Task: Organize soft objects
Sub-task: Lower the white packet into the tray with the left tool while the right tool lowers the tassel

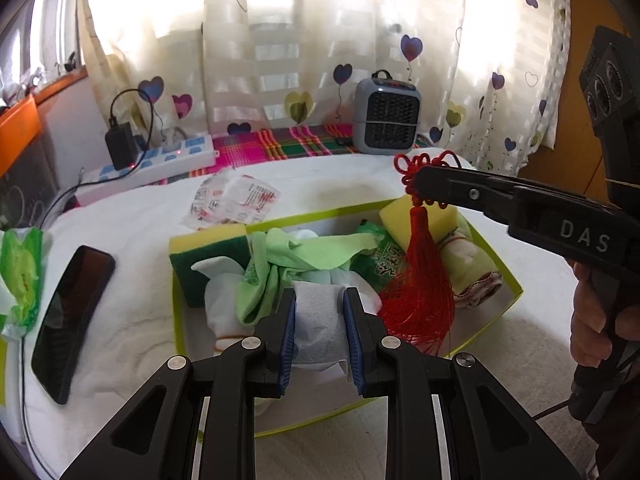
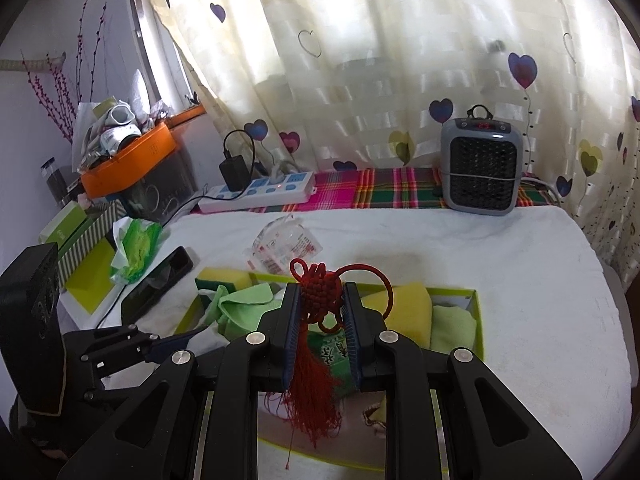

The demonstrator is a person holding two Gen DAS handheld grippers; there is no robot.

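Left wrist view: left gripper (image 1: 320, 322) jaws narrow, clamped on a grey-white cloth wad (image 1: 319, 320) over the green-rimmed box (image 1: 516, 286).

Right wrist view: right gripper (image 2: 320, 308) jaws pinching the red knot tassel (image 2: 320, 300); fringe hangs below them, above the box.

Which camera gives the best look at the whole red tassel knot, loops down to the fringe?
The left wrist view: the red tassel knot hangs in full from the right tool over the green box. The right wrist view shows its knot close up between the pads, the fringe partly hidden.
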